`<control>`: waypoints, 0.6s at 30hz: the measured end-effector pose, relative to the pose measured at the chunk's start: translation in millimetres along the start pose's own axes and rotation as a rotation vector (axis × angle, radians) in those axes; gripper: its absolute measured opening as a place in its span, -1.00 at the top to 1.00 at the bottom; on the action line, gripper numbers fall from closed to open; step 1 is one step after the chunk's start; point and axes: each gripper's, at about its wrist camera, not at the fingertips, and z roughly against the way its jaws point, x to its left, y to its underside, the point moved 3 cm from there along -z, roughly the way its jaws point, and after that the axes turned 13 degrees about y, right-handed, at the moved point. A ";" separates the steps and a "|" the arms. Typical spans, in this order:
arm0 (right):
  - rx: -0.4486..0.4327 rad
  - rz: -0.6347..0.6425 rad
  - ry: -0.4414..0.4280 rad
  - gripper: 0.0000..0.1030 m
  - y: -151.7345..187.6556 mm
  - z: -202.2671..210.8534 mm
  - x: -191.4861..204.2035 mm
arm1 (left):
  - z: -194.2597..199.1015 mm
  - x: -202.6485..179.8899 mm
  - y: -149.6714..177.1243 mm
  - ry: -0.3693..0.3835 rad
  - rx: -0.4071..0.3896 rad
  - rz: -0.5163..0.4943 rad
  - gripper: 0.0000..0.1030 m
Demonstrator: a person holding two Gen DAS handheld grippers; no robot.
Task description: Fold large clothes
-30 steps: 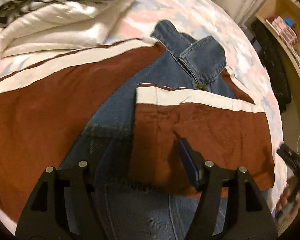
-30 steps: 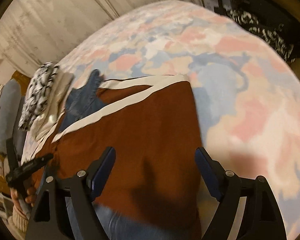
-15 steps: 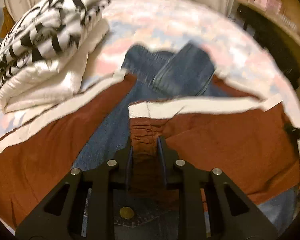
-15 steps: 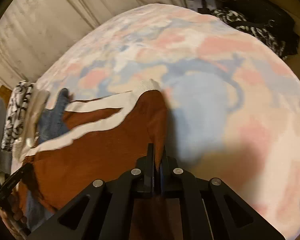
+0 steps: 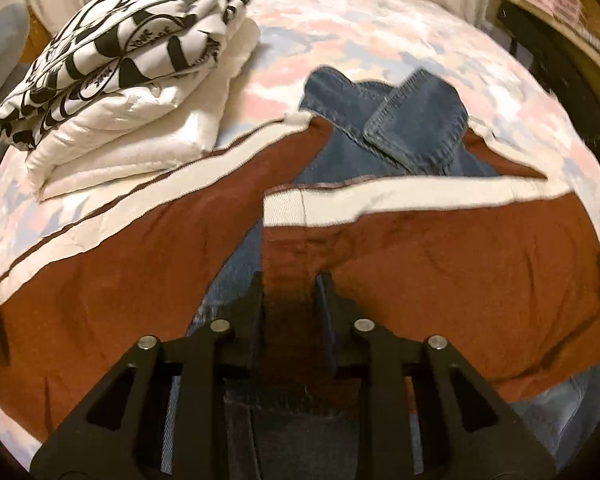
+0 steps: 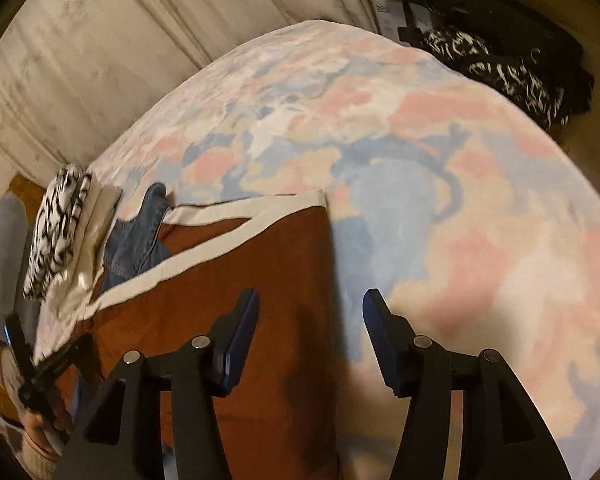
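We see our left gripper (image 5: 290, 284) clenched on a bunched fold of the rust-brown garment (image 5: 440, 264), near its cream band (image 5: 380, 200); the garment lies spread on the pastel patchwork bedspread (image 5: 360, 32), its folded-over panel lying on the blue denim lining (image 5: 412, 128); our right gripper (image 6: 310, 332) hangs released above the garment's right edge, jaws wide apart, holding nothing; a folded stack of black-and-white and cream bedding (image 5: 120, 60) sits near the garment's left sleeve.

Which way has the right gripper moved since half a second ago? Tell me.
Cannot tell which way; the right gripper has opened and released the brown panel, whose striped corner sits beside the same blue bedspread patch.
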 end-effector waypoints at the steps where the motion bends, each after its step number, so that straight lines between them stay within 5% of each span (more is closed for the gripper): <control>1: -0.001 0.015 0.005 -0.06 5.4 6.0 0.7 | 3.7 -3.3 0.5 0.002 0.016 -0.007 0.36; 6: 0.006 0.076 -0.041 -0.06 37.1 35.8 15.1 | 41.7 -17.3 -4.1 0.026 -0.055 -0.041 0.09; 10: 0.009 0.153 -0.102 -0.06 66.6 51.4 49.4 | 67.0 -34.9 -3.7 0.057 -0.123 -0.072 0.06; 14: 0.050 0.232 -0.176 -0.06 99.9 49.5 98.2 | 49.2 -53.7 6.0 0.132 -0.073 -0.053 0.06; 18: 0.121 0.308 -0.178 -0.06 135.8 30.4 130.4 | 6.2 -67.6 27.4 0.129 0.026 -0.035 0.10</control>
